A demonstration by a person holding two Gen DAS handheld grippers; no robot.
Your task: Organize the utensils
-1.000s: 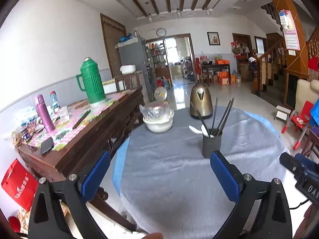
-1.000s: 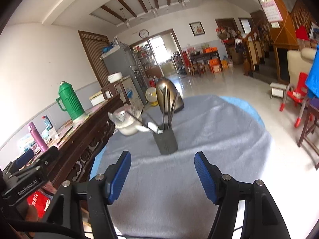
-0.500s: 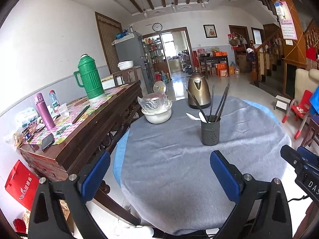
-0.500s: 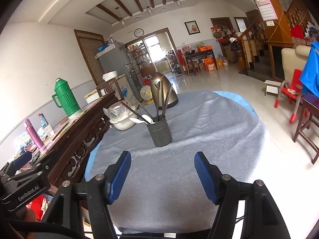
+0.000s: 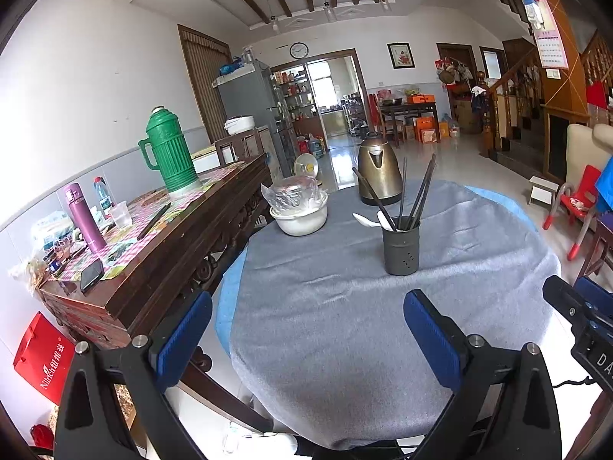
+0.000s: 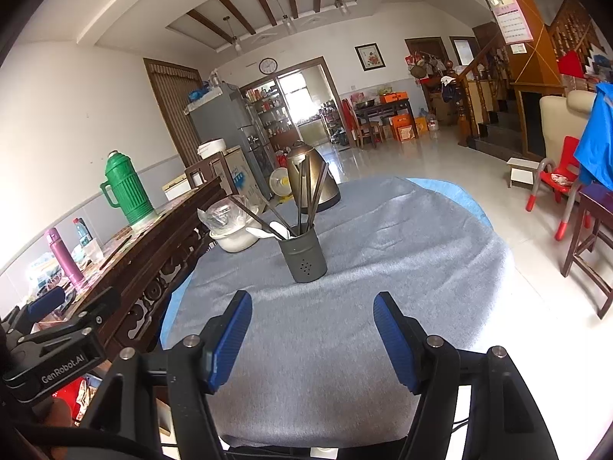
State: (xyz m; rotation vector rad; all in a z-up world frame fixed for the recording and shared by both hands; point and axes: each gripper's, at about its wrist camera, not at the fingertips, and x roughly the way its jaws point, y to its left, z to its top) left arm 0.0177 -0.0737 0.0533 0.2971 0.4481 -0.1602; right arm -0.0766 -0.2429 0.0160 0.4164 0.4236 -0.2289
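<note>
Grey felt cloth (image 5: 345, 326) covers the round table (image 6: 452, 188) in front of me, with a pale blue underlayer showing along its rim. To its left runs a dark carved wooden sideboard (image 5: 161, 268) with a pink checked cover, carrying a green thermos jug (image 5: 168, 157), a purple flask (image 5: 82, 216) and a black phone (image 5: 92, 274). Beyond lie a glossy tiled floor, a grey fridge (image 5: 249, 96), a wall clock (image 5: 299, 50) and a wooden staircase (image 6: 494, 92) on the right.

On the cloth, toward the far edge, sits a bronze electric kettle (image 5: 377, 170); left of it is a white bowl (image 5: 300, 220) with crumpled clear plastic on top. Nearer me, about mid-table, stands the dark grey utensil holder (image 5: 401, 247), upright, with small holes in its side. Dark chopsticks (image 5: 419, 191) rise from it, long axes near vertical and fanning slightly outward; one leans up and to the left. Two white spoons (image 5: 369, 219) poke over its left rim, pointing left.

My left gripper (image 5: 306, 329) hangs over the near edge of the table, blue pads spread wide with nothing between them. My right gripper (image 6: 312, 329) is likewise spread and empty, its line aimed at the holder, which stands well apart from both.
</note>
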